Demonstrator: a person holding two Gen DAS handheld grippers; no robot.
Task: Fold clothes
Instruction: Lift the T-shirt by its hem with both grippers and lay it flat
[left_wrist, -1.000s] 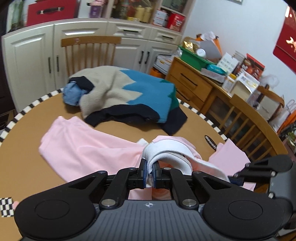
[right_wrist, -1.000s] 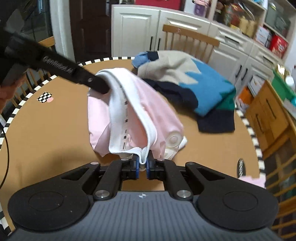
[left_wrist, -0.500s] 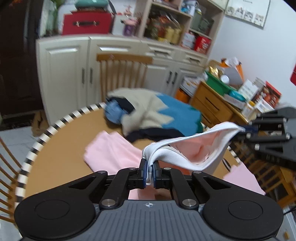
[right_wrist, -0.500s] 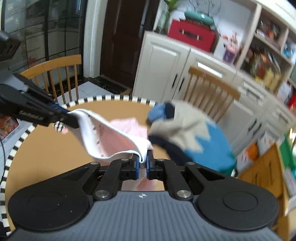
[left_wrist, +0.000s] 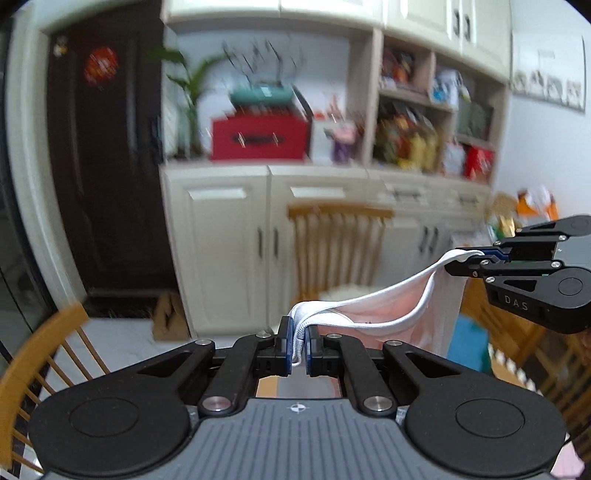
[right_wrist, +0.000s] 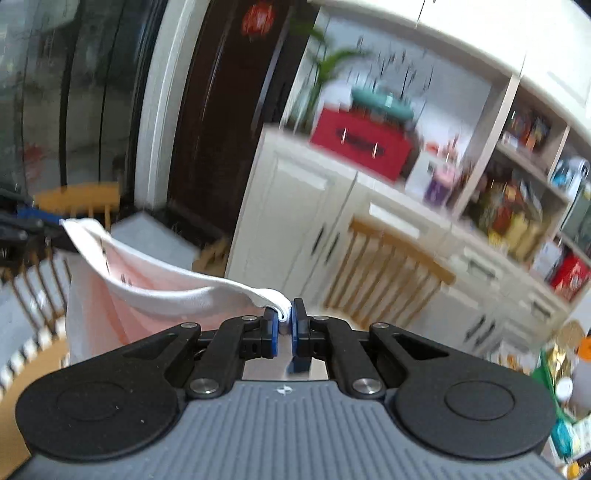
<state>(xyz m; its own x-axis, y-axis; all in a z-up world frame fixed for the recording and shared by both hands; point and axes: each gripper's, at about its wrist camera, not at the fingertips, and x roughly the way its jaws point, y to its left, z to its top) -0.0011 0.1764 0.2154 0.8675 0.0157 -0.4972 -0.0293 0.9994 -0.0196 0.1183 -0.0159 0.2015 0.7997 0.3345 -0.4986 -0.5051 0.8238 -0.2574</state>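
Note:
A pink garment with a white waistband (left_wrist: 388, 314) hangs in the air, stretched between both grippers. My left gripper (left_wrist: 298, 332) is shut on one end of the waistband. My right gripper (left_wrist: 476, 258), seen at the right of the left wrist view, pinches the other end. In the right wrist view the right gripper (right_wrist: 283, 319) is shut on the white band, and the pink garment (right_wrist: 122, 295) droops to the left toward the left gripper (right_wrist: 55, 221). The garment's lower part is hidden below the gripper bodies.
A wooden chair (left_wrist: 340, 251) stands ahead before cream cabinets (left_wrist: 221, 240) carrying a red box (left_wrist: 258, 138). Another chair (left_wrist: 44, 350) is at lower left. The checker-edged table (right_wrist: 29, 365) lies below. A patch of the blue sweater (left_wrist: 467, 343) shows behind the garment.
Both grippers rose and tipped upward, lifting the pink garment off the table. The waistband now spans the air between them, and the table has dropped almost out of view.

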